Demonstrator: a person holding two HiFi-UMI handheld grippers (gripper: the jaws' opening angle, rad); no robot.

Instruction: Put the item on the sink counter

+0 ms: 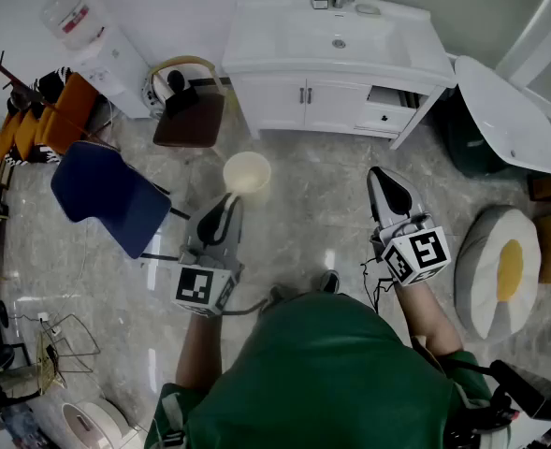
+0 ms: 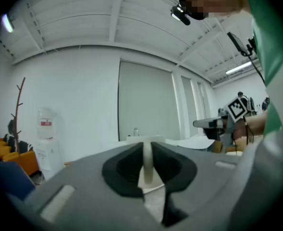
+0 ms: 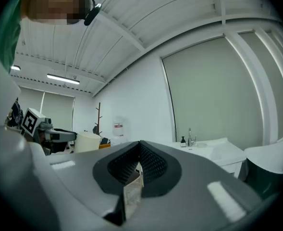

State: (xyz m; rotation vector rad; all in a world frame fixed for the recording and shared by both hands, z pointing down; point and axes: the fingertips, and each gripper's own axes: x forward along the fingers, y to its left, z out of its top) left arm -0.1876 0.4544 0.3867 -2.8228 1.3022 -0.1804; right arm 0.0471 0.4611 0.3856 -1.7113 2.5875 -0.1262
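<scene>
My left forearm [image 1: 195, 349] and right forearm [image 1: 427, 314] both reach forward, level, side by side and well apart. My left tongs [image 1: 235, 199] are clamped on the thin wall of a cream cup [image 1: 247, 171], pinched between the pads. My right tongs [image 1: 381, 178] hold nothing, their jaws closed together at the tips.

The shirt [image 1: 336, 372] is green; the grey left tool [image 1: 230, 200] and right tool [image 1: 379, 174] bear black-and-white marker cubes [image 1: 417, 255], apparently cabled.
</scene>
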